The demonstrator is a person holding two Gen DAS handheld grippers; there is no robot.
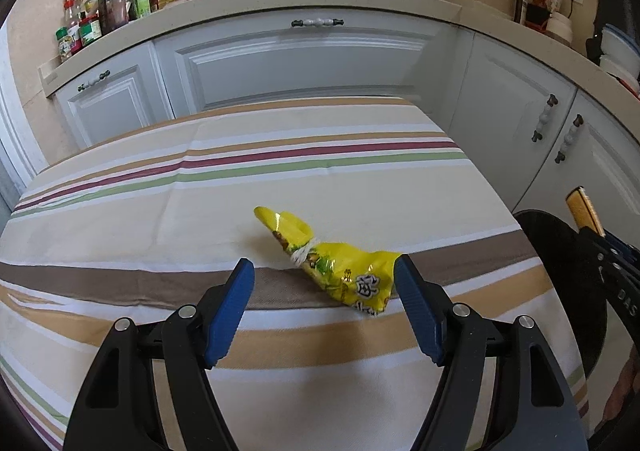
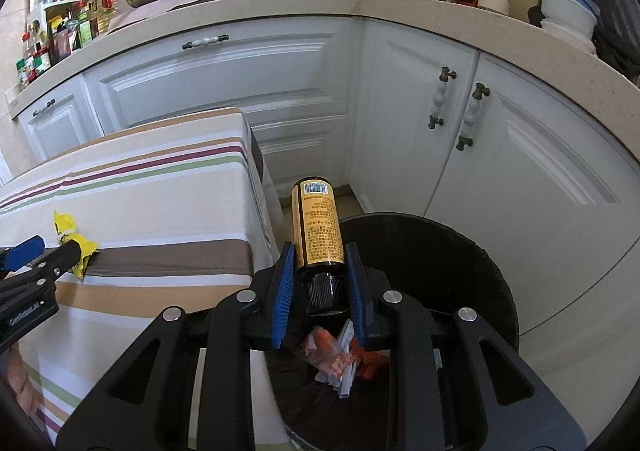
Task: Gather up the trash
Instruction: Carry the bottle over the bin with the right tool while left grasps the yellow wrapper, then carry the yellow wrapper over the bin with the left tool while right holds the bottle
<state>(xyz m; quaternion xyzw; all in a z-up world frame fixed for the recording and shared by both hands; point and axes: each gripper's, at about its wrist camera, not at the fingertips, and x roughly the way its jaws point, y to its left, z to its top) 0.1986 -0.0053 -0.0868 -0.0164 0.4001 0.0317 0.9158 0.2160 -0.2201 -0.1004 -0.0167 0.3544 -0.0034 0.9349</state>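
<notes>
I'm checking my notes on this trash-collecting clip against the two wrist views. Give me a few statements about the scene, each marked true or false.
1. The right claw is shut on the amber bottle. True.
2. The bottle's black cap points away from the camera. False: the cap faces the camera, and the barcode end points away.
3. The left claw holds the yellow wrapper. False: its jaws stand open, and the wrapper lies on the striped tablecloth.
4. The black trash bin already holds some scraps. True.
5. White string is wound around the yellow wrapper. True.
</notes>
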